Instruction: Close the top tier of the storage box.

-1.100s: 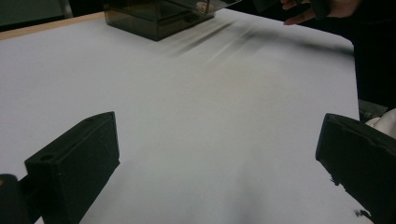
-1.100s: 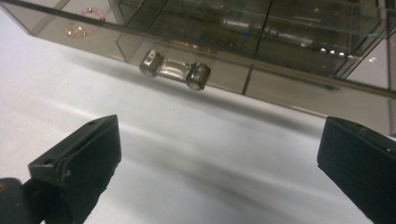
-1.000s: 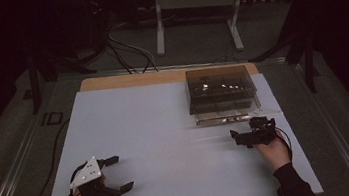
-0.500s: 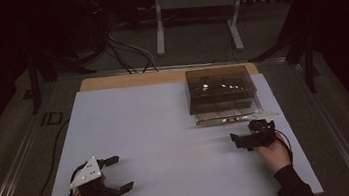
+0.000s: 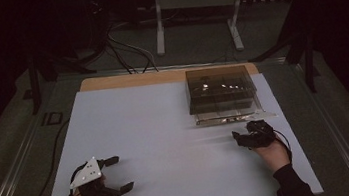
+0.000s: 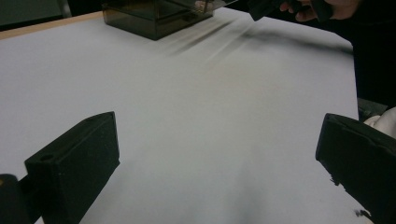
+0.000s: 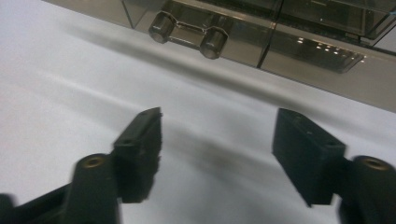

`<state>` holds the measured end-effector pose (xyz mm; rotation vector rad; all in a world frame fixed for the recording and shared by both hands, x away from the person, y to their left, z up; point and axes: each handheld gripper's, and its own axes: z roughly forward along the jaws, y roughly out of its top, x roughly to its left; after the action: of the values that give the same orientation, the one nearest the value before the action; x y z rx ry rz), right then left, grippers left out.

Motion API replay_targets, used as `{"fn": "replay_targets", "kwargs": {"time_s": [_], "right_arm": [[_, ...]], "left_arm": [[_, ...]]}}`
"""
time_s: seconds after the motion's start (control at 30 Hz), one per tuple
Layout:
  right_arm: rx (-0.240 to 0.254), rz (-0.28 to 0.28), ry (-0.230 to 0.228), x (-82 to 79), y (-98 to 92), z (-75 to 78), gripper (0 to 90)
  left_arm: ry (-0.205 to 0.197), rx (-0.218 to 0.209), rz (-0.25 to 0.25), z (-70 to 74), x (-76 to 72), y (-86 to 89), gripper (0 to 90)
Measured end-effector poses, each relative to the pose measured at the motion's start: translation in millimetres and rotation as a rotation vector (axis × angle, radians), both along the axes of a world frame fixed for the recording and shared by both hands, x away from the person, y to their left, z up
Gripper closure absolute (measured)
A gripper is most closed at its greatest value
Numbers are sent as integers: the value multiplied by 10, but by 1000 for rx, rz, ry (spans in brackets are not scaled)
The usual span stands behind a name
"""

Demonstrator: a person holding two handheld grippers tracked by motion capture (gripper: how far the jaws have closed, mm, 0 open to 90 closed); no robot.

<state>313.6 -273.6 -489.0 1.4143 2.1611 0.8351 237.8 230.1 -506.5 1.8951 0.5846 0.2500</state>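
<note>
Smoky clear plastic makes up the box (image 5: 221, 92), which sits right of centre in the upper half of the high view, on the pale sheet (image 5: 156, 130) that covers the table. Its transparent lid or flap (image 5: 235, 117) lies along its near edge. In the right gripper view the box runs across the top of the frame, and two round knobs (image 7: 187, 33) joined by a bar show at upper centre.

One box and two grippers are on the sheet. Beyond the table, at the top of the high view, stand a pale metal stand (image 5: 197, 14) and a loose bundle of cables (image 5: 125, 43).

At lower right of the high view the right gripper (image 5: 248, 137) is held low over the sheet, just below the box's near edge, forearm coming in from the bottom. Its jaws have just been closing and now stand partly apart with nothing between them; only bare sheet separates them from the box.

At lower left the left gripper (image 5: 119, 174) rests by the sheet's near edge, well apart from the box, pointing right. Its jaws are spread wide over bare sheet.
</note>
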Motion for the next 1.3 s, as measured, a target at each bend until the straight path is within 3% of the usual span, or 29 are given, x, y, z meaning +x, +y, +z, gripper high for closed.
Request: {"fn": "replay_targets", "kwargs": {"time_s": [0.23,0.3,0.43,0.57,0.73,1.3], "right_arm": [[-49,1,-18,-20,26,11,462],[-83,-10,-20,-31,46,9,539],[-105,-35,-31,-33,50,12,665],[-96,-48,-45,-45,28,45,798],[-67,-38,-45,-50,11,74,896],[-30,-24,-55,-58,24,137,897]], "left_arm": [[0,2,-2,-1,4,-4,11],[0,4,-1,-1,4,-4,11],[0,2,0,1,1,-2,11],[0,3,-1,-1,4,-3,11],[0,4,-2,0,4,-6,11],[0,5,1,-1,5,-4,11]]}}
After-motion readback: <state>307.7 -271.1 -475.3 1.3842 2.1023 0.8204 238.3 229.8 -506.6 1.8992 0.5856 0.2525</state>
